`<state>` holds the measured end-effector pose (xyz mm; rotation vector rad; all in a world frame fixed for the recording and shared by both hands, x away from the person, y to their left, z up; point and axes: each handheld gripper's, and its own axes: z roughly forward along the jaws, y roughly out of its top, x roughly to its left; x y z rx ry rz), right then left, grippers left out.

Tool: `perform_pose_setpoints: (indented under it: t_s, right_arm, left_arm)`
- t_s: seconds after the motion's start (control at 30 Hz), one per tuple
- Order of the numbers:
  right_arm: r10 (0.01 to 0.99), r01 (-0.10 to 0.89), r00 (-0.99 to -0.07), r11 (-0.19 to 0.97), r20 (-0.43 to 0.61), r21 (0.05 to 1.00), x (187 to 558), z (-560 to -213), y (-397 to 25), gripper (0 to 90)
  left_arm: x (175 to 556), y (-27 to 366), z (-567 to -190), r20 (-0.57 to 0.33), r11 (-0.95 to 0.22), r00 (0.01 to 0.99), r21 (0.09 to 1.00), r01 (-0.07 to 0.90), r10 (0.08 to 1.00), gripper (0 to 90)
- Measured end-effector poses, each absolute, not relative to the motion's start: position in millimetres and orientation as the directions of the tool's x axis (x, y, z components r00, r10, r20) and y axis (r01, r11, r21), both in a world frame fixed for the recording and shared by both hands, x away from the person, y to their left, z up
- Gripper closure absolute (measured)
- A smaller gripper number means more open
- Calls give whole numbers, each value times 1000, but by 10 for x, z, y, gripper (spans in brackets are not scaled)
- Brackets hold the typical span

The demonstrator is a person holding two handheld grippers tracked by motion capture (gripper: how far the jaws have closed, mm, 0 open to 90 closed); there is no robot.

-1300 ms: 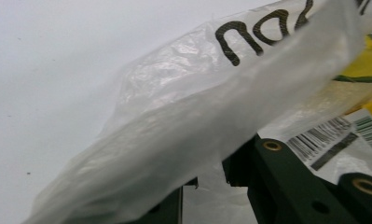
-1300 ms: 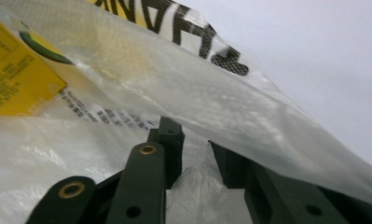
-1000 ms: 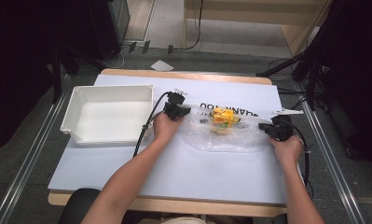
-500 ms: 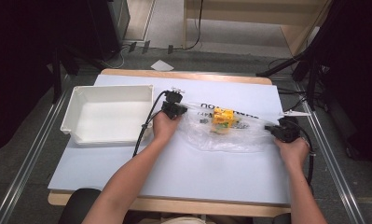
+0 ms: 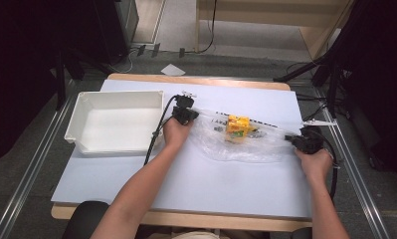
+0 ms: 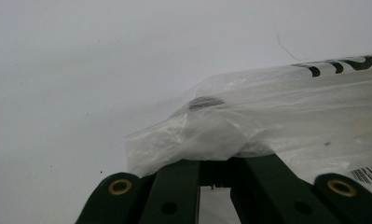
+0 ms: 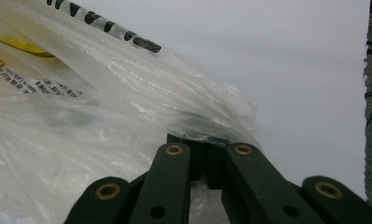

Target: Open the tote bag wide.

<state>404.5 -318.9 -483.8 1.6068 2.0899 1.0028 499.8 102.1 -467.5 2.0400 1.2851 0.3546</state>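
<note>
Plastic bag (image 5: pixel 246 142) lengthwise left-right, prob. flat

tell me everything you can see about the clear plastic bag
The clear, crinkled plastic bag with black print along one edge lies stretched flat across the pale table, right of the white tray. A yellow box shows inside. The left gripper pinches its left end, the right gripper its right end.

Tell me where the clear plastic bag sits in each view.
High view: clear plastic bag lies mid-table, stretched between both grippers.
Left gripper view: it fills the right half, bunched at the fingers.
Right gripper view: it spreads over the left and centre.
Shared landmark: the black printed lettering along the bag's edge.
</note>
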Motion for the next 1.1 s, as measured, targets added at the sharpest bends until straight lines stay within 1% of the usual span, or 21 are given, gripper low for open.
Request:
perform_pose_setpoints:
  t_s: [0.17, 0.23, 0.33, 0.4, 0.6, 0.8, 1.1]
  right_arm:
    - [933, 714, -319, 122, 165, 689, 4009, -4832, -3184, 900]
    - [933, 716, -318, 119, 169, 688, 4004, -4833, -3185, 900]
    - [933, 715, -318, 119, 169, 688, 3994, -4835, -3188, 900]
    - [933, 712, -321, 124, 163, 692, 3986, -4836, -3189, 900]
    - [936, 713, -311, 116, 164, 691, 3971, -4841, -3212, 900]
    - [938, 714, -306, 111, 166, 691, 3968, -4844, -3238, 900]
    - [937, 718, -299, 98, 178, 689, 3967, -4845, -3282, 900]
  left_arm:
    - [5019, 970, -4677, -95, -289, 474, 685, 669, 875, 892]
    - [5040, 967, -4683, -110, -279, 474, 686, 672, 873, 900]
    - [5104, 1010, -4683, -169, -234, 454, 674, 701, 875, 900]
    - [5116, 1020, -4692, -182, -216, 444, 677, 704, 878, 900]
    - [5102, 975, -4681, -125, -233, 424, 680, 695, 897, 900]
    - [5123, 1038, -4664, -174, -189, 391, 658, 729, 904, 900]
    - [5125, 1068, -4657, -173, -194, 392, 650, 735, 904, 900]
